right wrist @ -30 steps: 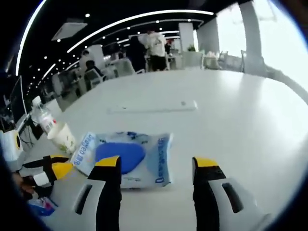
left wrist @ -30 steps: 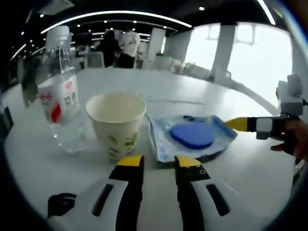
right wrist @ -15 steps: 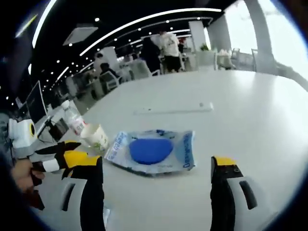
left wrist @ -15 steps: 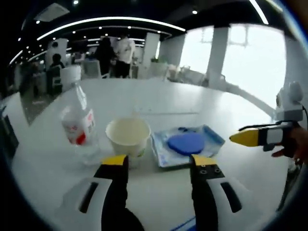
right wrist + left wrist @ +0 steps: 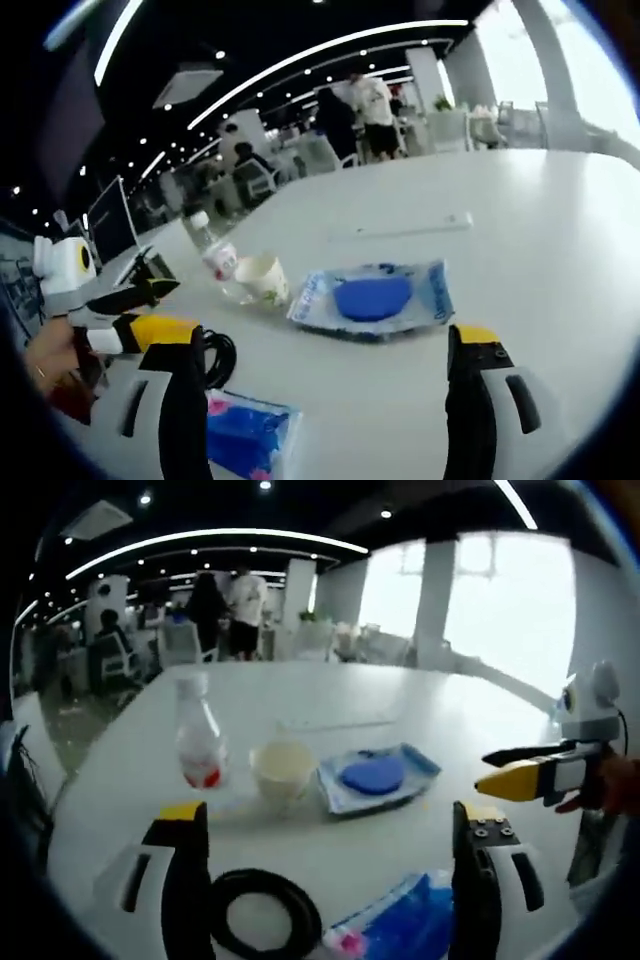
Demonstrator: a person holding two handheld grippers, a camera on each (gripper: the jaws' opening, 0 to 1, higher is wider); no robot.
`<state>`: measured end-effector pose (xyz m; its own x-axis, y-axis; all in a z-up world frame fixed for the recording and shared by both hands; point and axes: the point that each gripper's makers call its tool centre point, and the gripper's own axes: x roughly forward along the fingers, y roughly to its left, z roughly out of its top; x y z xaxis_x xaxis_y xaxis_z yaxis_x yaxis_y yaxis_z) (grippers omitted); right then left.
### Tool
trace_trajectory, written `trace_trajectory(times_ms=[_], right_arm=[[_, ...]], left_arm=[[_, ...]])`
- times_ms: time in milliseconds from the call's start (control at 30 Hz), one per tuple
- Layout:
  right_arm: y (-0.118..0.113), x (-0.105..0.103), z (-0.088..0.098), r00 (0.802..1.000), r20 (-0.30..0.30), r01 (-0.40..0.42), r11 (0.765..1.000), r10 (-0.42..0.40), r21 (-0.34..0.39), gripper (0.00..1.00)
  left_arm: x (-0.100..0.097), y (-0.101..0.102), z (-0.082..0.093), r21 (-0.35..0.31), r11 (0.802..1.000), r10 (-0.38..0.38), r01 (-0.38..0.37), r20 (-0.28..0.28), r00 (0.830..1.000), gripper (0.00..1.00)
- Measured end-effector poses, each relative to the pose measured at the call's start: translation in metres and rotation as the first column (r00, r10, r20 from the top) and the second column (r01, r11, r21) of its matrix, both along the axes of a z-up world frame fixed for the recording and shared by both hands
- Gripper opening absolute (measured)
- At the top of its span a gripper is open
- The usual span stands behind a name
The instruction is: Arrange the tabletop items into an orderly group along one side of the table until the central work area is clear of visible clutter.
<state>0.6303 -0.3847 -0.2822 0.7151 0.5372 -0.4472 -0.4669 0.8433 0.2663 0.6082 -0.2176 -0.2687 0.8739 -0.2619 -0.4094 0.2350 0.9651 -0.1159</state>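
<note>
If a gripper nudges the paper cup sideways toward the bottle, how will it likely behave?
The paper cup looks empty and thin-walled, so it is probably very light and should slide easily on the smooth white table. It stands upright, so a high push might tip it. A firm squeeze would likely crush it.

Landmark: paper cup [image 5: 283,772]. Row across table [image 5: 330,692]: bottle [image 5: 199,743] just left of cup, flat wipes pack [image 5: 375,776] just right; narrow gaps betw. all three. Beyond the row: open tabletop, only a thin flat strip [image 5: 333,722] lying there. Near side of cup: open strip, then black cable coil [image 5: 262,913] and blue packet [image 5: 400,930] by the edge. Right of wipes pack: free surface.
</note>
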Motion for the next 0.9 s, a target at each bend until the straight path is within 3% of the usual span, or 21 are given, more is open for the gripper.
trace_trajectory(times_ms=[200, 533, 800, 900], right_arm=[[0.011, -0.023, -0.001, 0.999, -0.018, -0.036, 0.999, 0.036, 0.011, 0.99], [0.018, -0.048, 0.001, 0.999, -0.013, -0.052, 0.998, 0.052, 0.029, 0.99], [0.027, -0.061, -0.018, 0.998, -0.012, -0.064, 0.998, 0.064, 0.012, 0.84], [0.029, -0.064, -0.031, 0.998, 0.004, -0.056, 0.998, 0.056, -0.024, 0.74]], left_arm=[[-0.023, 0.011, 0.008, 0.024, 1.000, -0.016, 0.016, 0.002, 1.000, 0.99], [-0.057, 0.017, 0.014, -0.003, 0.999, -0.038, 0.038, 0.007, 0.999, 0.99], [-0.077, 0.014, 0.008, 0.057, 0.995, -0.081, 0.078, 0.036, 0.996, 0.99], [-0.080, 0.012, 0.008, 0.034, 0.996, -0.082, 0.080, 0.040, 0.996, 0.99]])
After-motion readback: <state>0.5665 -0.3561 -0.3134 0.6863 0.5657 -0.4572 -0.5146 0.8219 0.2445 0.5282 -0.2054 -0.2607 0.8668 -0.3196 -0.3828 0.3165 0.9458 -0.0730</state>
